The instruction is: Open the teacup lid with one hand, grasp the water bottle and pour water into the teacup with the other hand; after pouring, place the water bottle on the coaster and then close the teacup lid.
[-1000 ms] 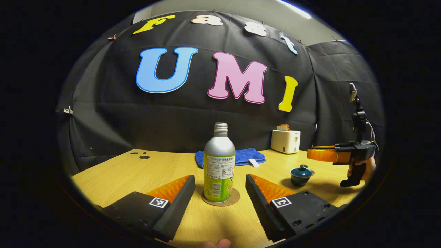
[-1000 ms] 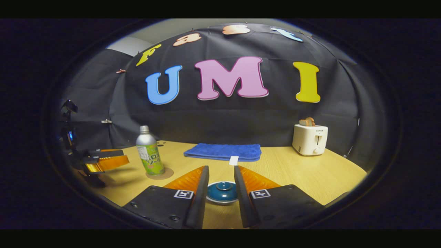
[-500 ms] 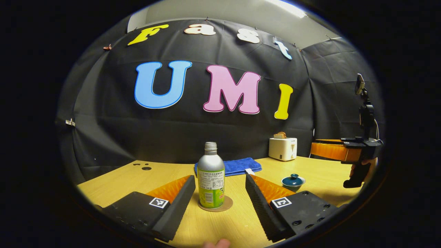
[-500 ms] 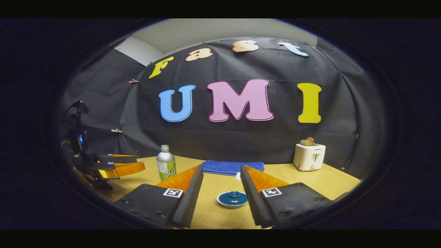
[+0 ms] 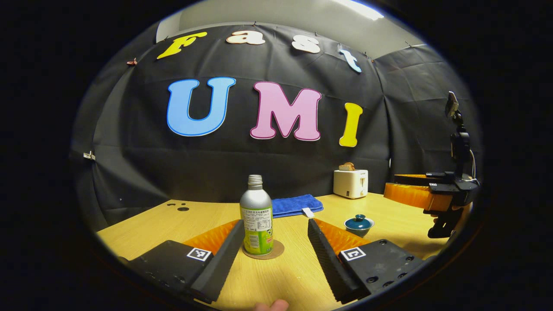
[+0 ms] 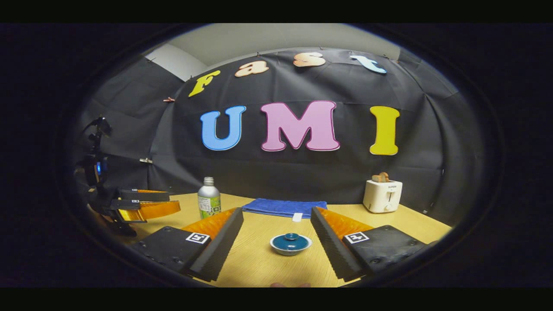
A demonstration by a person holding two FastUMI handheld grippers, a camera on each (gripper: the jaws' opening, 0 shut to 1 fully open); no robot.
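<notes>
Retreat is what the left gripper view records. The left gripper (image 5: 271,255) has drawn back from the silver-and-green metal water bottle (image 5: 256,220), which looks smaller and farther off than a second ago, standing upright on the round brown cork coaster (image 5: 277,251) with its threaded neck uncapped. The fingers stand spread wide, holding nothing, and the bottle sits just inside the left one's line. To the right on the light wooden table (image 5: 285,280) rests the small teal ceramic teacup (image 5: 359,223), its knobbed lid on. Beyond it the right gripper (image 5: 410,194) hangs in the air above the table edge, a hand under it. A folded blue towel (image 5: 293,205) and a white toaster (image 5: 350,183) sit at the back.

In the right gripper view the same pulling away shows: the teacup (image 6: 290,243), a second ago close between the fingers, now lies well ahead on the table (image 6: 259,263), and the right gripper's (image 6: 276,255) fingers have parted from a narrow gap to a wide one. The bottle (image 6: 209,203) stands far left, with the left gripper (image 6: 142,203) beside it.

With bottle on coaster and lid seated, my judgement is that the task is finished and both hands are clearing away.
</notes>
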